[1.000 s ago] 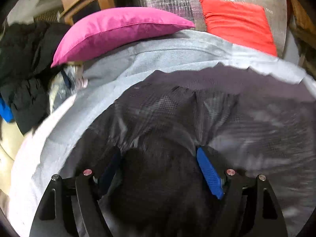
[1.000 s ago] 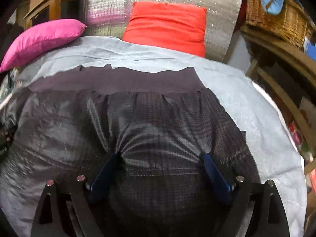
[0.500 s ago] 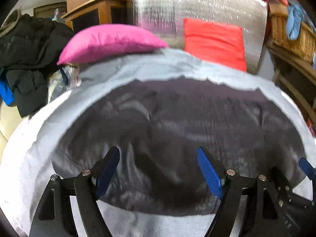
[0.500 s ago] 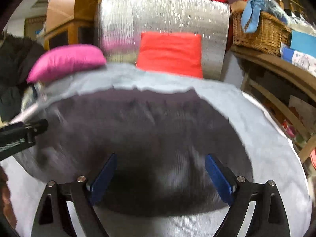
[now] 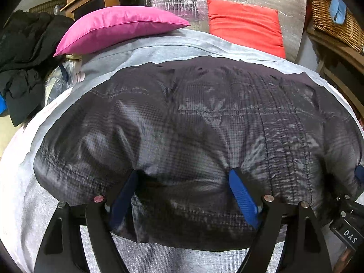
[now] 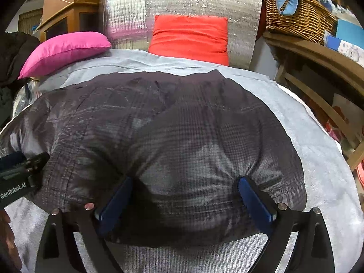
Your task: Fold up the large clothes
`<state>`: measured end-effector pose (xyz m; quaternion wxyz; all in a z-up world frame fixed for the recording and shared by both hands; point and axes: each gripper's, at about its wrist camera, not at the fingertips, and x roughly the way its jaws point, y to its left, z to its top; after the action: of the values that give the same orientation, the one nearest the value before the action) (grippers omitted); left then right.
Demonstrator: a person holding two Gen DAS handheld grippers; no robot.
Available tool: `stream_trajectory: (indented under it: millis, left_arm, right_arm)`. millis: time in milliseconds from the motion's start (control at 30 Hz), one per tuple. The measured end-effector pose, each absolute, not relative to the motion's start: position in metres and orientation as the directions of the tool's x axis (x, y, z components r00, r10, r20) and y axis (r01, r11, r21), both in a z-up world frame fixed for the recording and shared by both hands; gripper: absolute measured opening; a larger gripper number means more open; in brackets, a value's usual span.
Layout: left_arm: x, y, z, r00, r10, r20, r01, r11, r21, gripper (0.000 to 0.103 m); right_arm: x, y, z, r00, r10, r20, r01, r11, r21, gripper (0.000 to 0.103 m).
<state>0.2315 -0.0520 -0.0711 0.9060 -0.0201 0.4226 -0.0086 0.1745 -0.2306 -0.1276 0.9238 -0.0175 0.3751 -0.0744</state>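
On the far left of the left wrist view, a heap of black clothes (image 5: 20,68) sits off the bed. Next to it a pink pillow (image 5: 118,28) lies on the grey sheet (image 5: 25,195). The big dark puffy jacket (image 5: 182,125) is the thing to fold, and it lies in the middle of that sheet, filling most of both views. It looks folded over already, with a fat rounded edge close to the cameras.

The left gripper (image 5: 184,191) has its blue fingers far apart and getting wider. The puffy near edge bulges between them, but I cannot be sure they squeeze it. A little to the right, the right gripper (image 6: 186,195) is the same: its fingers are spreading wide with the jacket's edge between them.

My guess is that this fold is being let go. To do it well, both grippers should let the cloth drop together, so the edge stays straight. Then they should back away gently, so the slippery cloth does not get dragged or pop open.

Further right, a red pillow (image 6: 190,38) leans on a shiny silver board (image 6: 182,2). A wicker basket (image 6: 298,18) sits on a wooden shelf (image 6: 318,52) at the far right.
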Motion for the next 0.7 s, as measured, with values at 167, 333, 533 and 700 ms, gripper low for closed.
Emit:
stream_trajectory:
  millis: [167,333,533,700]
  left_arm:
    - [0.22,-0.028,-0.038,0.649,-0.079,-0.757,0.007,0.995,-0.097,0.083]
    - [0.205,0.024,-0.02,0.727,0.02,-0.687,-0.092,0.993,-0.069,0.085]
    - [0.221,0.055,-0.079,0.595,0.05,-0.802,-0.158,0.986,-0.056,0.087]
    - [0.218,0.063,-0.093,0.582,0.001,-0.813,-0.165,0.979,-0.117,0.091]
  right_arm:
    - [0.17,-0.243,-0.101,0.691,-0.091,-0.717,0.097,0.995,-0.032,0.098]
    - [0.146,-0.276,-0.076,0.739,-0.113,-0.664,0.153,0.988,0.001,0.099]
    - [0.145,-0.313,-0.132,0.623,0.0,-0.782,0.167,0.977,0.134,0.1]
    - [0.138,-0.316,-0.139,0.628,0.033,-0.778,0.152,0.975,0.164,0.1]
